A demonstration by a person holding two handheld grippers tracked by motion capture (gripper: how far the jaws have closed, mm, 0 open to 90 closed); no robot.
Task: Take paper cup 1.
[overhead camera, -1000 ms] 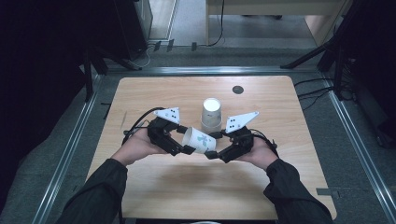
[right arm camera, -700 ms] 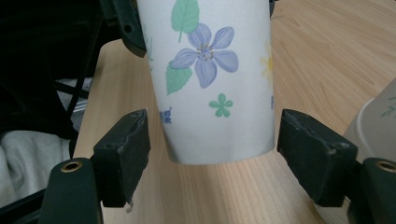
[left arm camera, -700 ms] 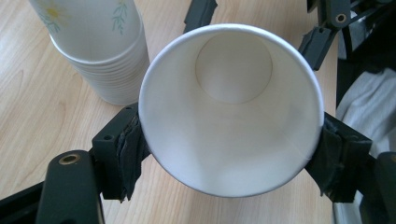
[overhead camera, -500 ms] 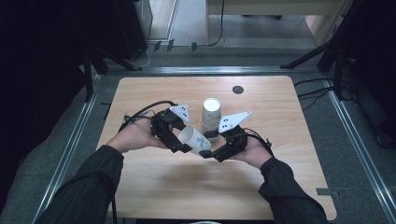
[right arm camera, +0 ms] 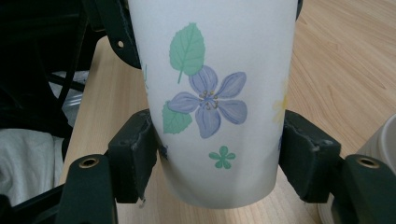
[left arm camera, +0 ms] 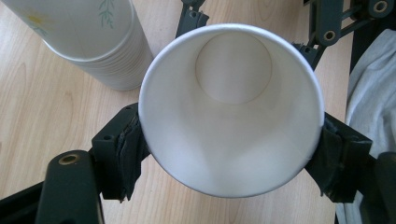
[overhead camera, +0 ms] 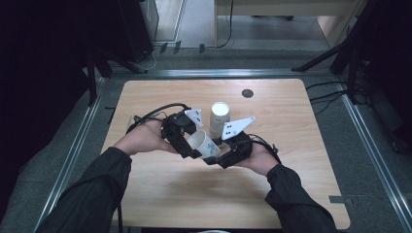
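The cup (overhead camera: 204, 144) hangs above the near middle of the table (overhead camera: 291, 184), empty, its white inside bare in the left gripper view. It lies tilted on its side, long axis running left-far to right-near, mouth toward the left tongs (overhead camera: 190, 145), base toward the right tongs (overhead camera: 219, 155). The left tongs pinch the cup (left arm camera: 231, 109) at its rim, a pad on each side. The right tongs pinch the cup (right arm camera: 212, 100) near its base. Just beyond stands a stack (overhead camera: 219, 119) of cups, upright, mouth up, nothing visible in the top one. Since a second ago the left hand (overhead camera: 145, 138) has risen and swung round, so the cup's mouth now points farther left and up; the stack has stayed put.
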